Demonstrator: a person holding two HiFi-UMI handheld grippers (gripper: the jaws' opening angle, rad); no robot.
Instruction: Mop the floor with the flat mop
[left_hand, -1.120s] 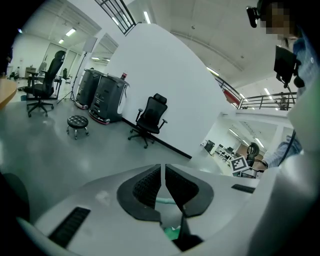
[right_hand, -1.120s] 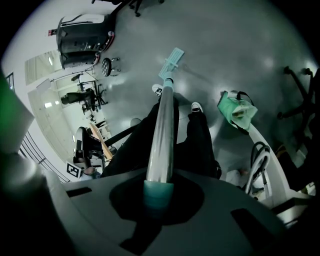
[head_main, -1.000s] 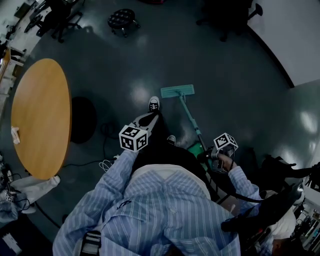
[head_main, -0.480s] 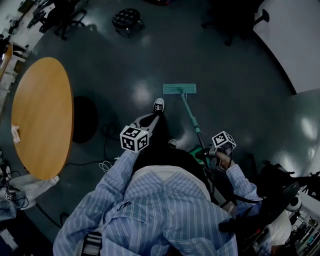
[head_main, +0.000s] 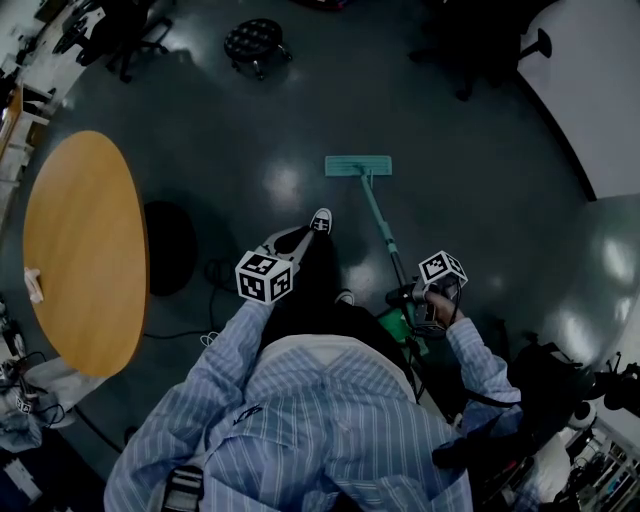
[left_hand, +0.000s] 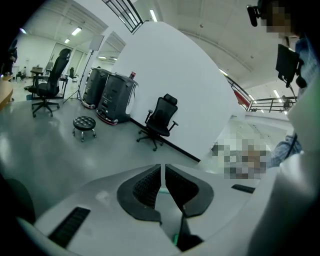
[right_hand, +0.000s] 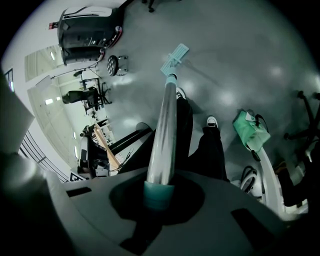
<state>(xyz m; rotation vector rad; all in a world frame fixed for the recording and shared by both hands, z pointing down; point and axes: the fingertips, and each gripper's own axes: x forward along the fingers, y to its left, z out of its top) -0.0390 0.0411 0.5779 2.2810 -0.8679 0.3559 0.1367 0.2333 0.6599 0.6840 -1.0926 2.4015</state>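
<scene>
Head view: my right claw (right_hand: 159, 195) is clamping the flat mop (head_main: 358, 166), whose head is lying on the shiny dark floor (head_main: 480, 190) right of the round bench (head_main: 85, 240); my left claw (left_hand: 163, 177) is hanging closed, empty.

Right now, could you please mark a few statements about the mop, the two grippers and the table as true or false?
1. The right gripper is closed on the mop handle. True.
2. The left gripper also grips the mop handle. False: its jaws are together with nothing between them, away from the handle.
3. The mop head lies on the floor, ahead of the person's shoe. True.
4. The round wooden table stands to the person's right. False: it is on the person's left.
</scene>
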